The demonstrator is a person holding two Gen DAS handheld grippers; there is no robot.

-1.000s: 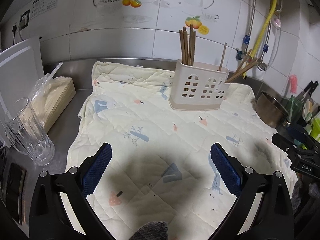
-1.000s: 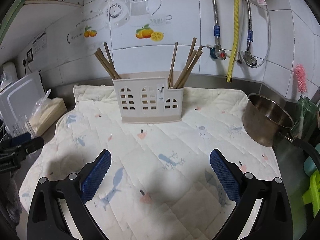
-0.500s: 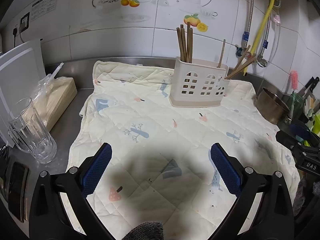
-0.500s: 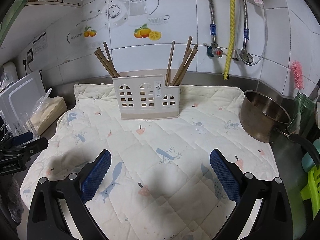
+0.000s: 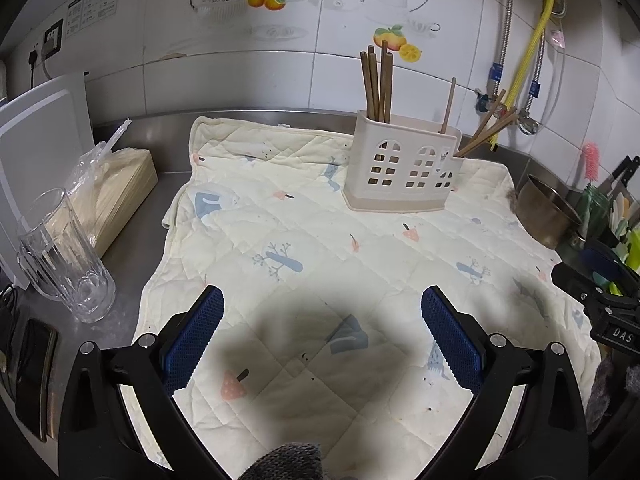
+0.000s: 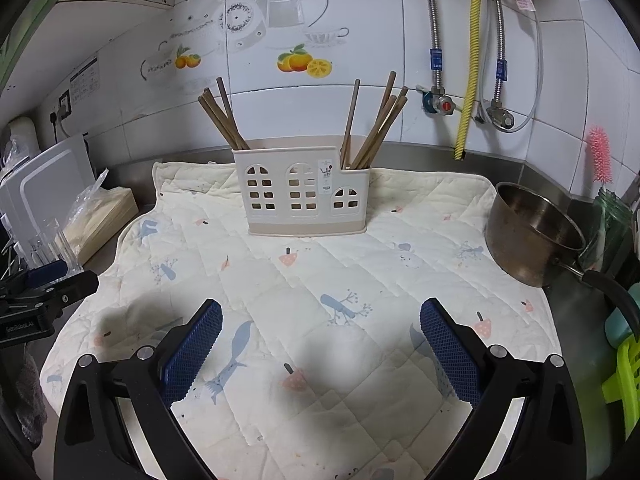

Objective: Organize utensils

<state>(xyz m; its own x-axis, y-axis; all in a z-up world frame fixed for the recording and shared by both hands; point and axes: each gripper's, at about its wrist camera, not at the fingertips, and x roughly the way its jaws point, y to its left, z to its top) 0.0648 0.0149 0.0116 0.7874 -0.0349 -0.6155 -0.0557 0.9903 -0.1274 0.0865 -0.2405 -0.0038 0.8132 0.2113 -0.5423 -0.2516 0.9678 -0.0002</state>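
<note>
Both empty hand-held grippers, left (image 5: 322, 308) and right (image 6: 320, 320), jaws wide, have been drawn back from the cream plastic window-patterned utensil holder (image 6: 304, 192) at upper centre, all brown wooden chopsticks (image 6: 376, 120) seemingly stowed.

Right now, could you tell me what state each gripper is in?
Left gripper: open, holding nothing.
Right gripper: open, holding nothing.

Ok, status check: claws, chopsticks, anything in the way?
Left claw and right claw open, empty. Chopsticks upright in holder on quilted mat. Nothing between claws and holder.
</note>
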